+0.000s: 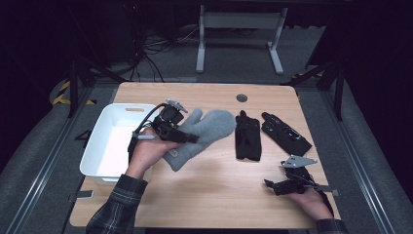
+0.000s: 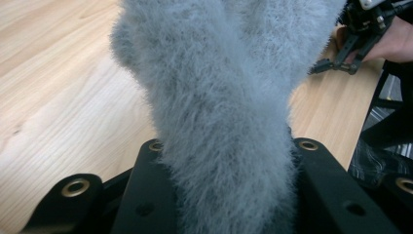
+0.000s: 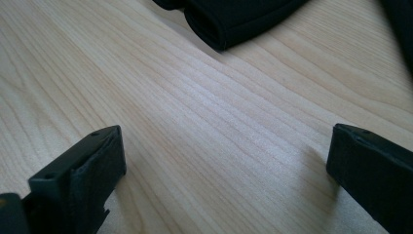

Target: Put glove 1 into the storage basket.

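Worktop (image 1: 214,195): wooden, carries everything.
White bin (image 1: 104,146): at the left edge, just beside the mitten.
Grey fuzzy mitten (image 1: 204,134): partly lifted, one end draped on the worktop near the two black gloves (image 1: 248,139).
Left tool (image 1: 187,138): clenched on the mitten, fabric bunched between its jaws.
Right tool (image 1: 269,184): released, jaws wide, low over bare wood.
Risk: slippery pile may slide free; trailing end could snag the bin rim.
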